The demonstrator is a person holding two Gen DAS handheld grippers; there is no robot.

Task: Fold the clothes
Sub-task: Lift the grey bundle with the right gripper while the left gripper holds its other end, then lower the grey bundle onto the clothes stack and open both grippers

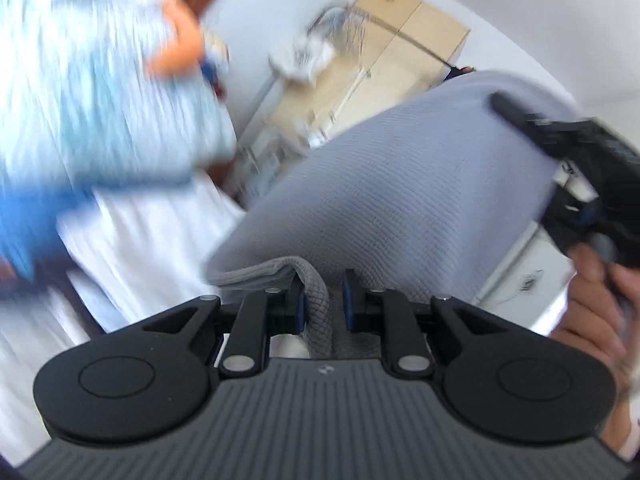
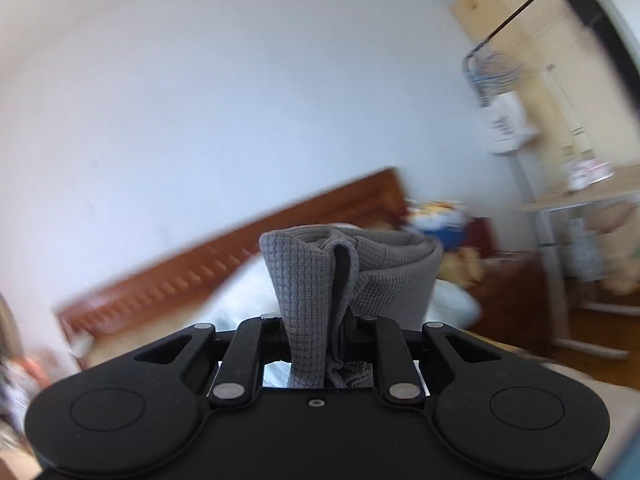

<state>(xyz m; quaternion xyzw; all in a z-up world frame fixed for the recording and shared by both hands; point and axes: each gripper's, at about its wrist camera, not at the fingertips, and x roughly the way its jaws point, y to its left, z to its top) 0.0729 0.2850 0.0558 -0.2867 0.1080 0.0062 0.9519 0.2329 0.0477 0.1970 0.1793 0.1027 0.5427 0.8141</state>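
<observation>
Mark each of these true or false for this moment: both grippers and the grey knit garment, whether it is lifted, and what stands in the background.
1. The left gripper pinches the grey garment. True.
2. The right gripper is empty. False: grey knit fabric is bunched between its fingers.
3. The garment lies flat on the bed. False: it hangs lifted between both grippers.
4. A wooden headboard shows behind the right gripper. True.

Your left camera looks along its gripper (image 1: 324, 300), close behind the grey cloth (image 1: 380, 184); your right camera faces level toward the headboard (image 2: 240, 248). Both show the wardrobe (image 1: 400, 40).
</observation>
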